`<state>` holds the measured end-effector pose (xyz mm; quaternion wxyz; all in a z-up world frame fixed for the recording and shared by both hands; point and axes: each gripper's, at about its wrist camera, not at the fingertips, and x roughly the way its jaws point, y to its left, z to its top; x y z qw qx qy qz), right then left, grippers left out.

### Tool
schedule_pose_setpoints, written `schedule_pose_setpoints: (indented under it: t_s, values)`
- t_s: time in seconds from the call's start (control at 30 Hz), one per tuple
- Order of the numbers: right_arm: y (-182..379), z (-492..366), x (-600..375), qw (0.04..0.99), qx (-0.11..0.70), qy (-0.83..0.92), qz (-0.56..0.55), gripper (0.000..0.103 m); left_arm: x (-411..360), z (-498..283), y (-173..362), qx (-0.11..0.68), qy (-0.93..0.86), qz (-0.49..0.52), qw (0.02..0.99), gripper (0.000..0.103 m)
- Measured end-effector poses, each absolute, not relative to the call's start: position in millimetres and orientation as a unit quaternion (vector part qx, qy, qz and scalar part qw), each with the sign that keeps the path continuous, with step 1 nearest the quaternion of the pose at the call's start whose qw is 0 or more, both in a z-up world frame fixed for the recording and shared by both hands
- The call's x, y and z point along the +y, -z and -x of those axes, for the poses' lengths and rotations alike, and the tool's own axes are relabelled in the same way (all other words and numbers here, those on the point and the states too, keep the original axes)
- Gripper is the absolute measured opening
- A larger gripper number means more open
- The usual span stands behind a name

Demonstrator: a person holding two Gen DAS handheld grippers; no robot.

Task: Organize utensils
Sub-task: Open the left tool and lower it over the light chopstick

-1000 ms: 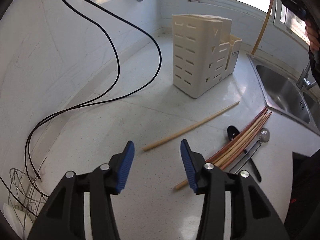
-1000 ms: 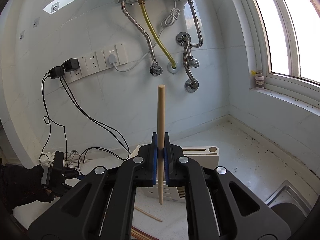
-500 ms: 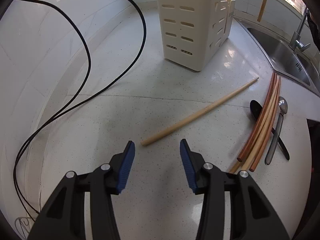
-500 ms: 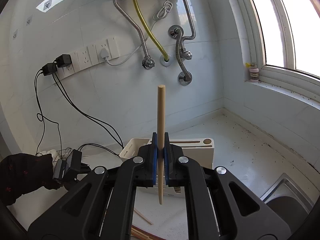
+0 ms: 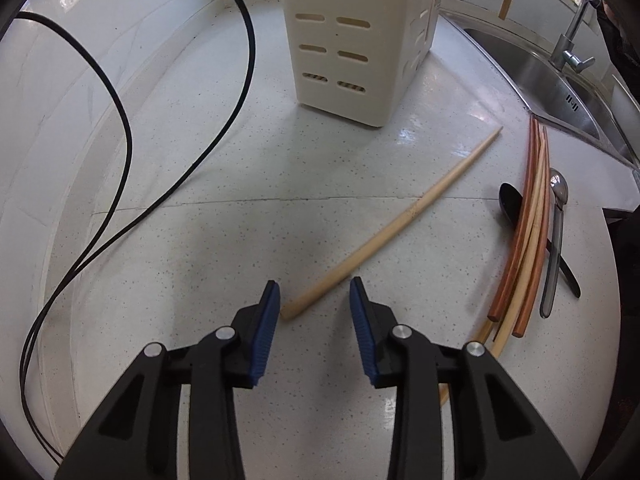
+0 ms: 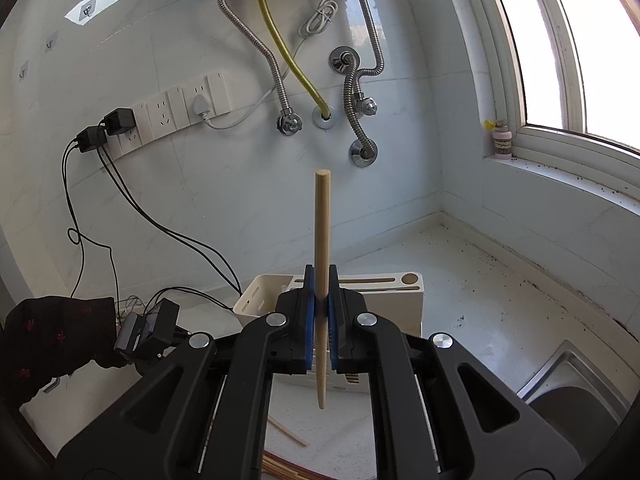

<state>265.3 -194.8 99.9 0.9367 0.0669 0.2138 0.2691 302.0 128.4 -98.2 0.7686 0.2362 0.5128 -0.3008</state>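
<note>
Cream utensil holder (image 5: 352, 40) upright on counter (image 5: 240, 168); contents not visible.

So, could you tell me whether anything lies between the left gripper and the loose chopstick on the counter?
Nothing visible does. The left gripper is open, and the thick end of the loose chopstick already lies between its fingertips on bare counter. The black cable and the chopstick bundle lie off to the sides.

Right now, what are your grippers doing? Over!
Left gripper open, closing around loose pale wooden chopstick on counter. Right gripper shut on upright wooden chopstick. Nothing in the way.
</note>
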Motion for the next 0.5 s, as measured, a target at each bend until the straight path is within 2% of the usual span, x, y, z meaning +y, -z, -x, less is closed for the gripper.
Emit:
schedule_pose_setpoints:
  t_s: [0.37, 0.5]
  values:
    - [-100, -265, -192, 0.935, 0.213, -0.277, -0.067, 0.005, 130, -284, 98, 0.521, 0.335, -0.248, 0.745, 0.020]
    - [-101, -265, -190, 0.934, 0.213, -0.280, -0.071, 0.005, 131, -278, 97, 0.513, 0.333, -0.245, 0.752, 0.013]
